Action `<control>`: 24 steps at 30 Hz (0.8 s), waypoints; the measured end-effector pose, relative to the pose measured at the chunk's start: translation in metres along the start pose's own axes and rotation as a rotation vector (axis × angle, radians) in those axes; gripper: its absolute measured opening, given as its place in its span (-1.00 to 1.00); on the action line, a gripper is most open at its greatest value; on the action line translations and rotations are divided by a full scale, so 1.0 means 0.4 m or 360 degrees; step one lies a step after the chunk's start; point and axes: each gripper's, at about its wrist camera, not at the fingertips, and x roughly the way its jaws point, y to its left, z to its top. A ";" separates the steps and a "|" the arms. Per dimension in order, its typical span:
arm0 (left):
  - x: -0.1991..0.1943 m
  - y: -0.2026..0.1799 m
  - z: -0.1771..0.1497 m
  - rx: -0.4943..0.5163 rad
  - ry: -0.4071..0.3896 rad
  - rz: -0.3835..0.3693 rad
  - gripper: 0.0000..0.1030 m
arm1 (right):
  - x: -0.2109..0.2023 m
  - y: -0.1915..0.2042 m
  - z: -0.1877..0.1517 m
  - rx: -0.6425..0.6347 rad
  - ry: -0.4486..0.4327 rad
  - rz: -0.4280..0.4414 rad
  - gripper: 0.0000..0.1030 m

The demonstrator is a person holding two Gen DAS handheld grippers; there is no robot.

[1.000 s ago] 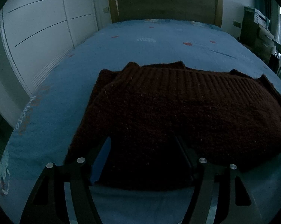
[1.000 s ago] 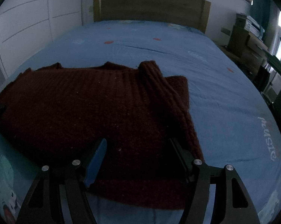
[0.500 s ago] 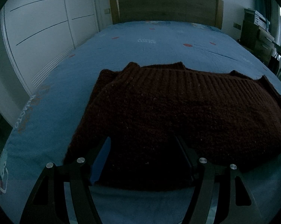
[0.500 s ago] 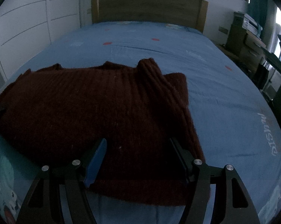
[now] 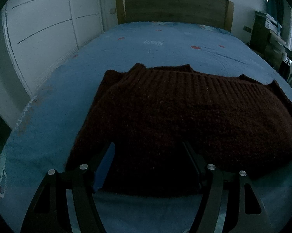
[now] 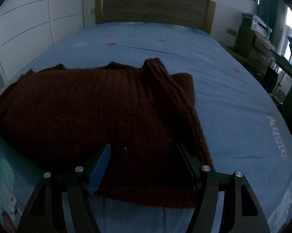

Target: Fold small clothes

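Observation:
A dark red knitted sweater (image 5: 184, 112) lies flat on the blue bed sheet (image 5: 146, 54), its sleeves folded in over the body. My left gripper (image 5: 149, 147) is open, its fingers over the sweater's near left hem. In the right wrist view the sweater (image 6: 99, 108) spreads to the left, with a ribbed sleeve (image 6: 165, 81) folded along its right side. My right gripper (image 6: 143, 147) is open over the near right hem. Neither gripper holds the cloth.
A wooden headboard (image 5: 175, 5) stands at the far end of the bed. White wardrobe doors (image 5: 39, 38) run along the left. Shelves and boxes (image 6: 262, 38) stand to the right of the bed. The sheet (image 6: 243, 116) extends right of the sweater.
Both cameras have risen and drawn back a little, so the sweater sits slightly lower in view. The sweater has not moved and both grippers stay open.

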 end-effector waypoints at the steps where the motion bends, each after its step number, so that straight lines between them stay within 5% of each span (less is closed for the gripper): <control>1: -0.003 0.001 -0.001 -0.0008 0.0004 -0.0006 0.25 | -0.003 0.002 -0.003 0.0001 0.0002 0.0000 0.35; 10: -0.080 0.061 -0.046 -0.0229 0.0072 -0.0129 0.36 | -0.047 0.004 -0.025 0.0006 0.0049 0.0027 0.35; 24: -0.112 0.165 -0.112 -0.0844 0.0192 -0.0469 0.38 | -0.184 0.012 -0.070 0.0027 0.0005 0.0063 0.36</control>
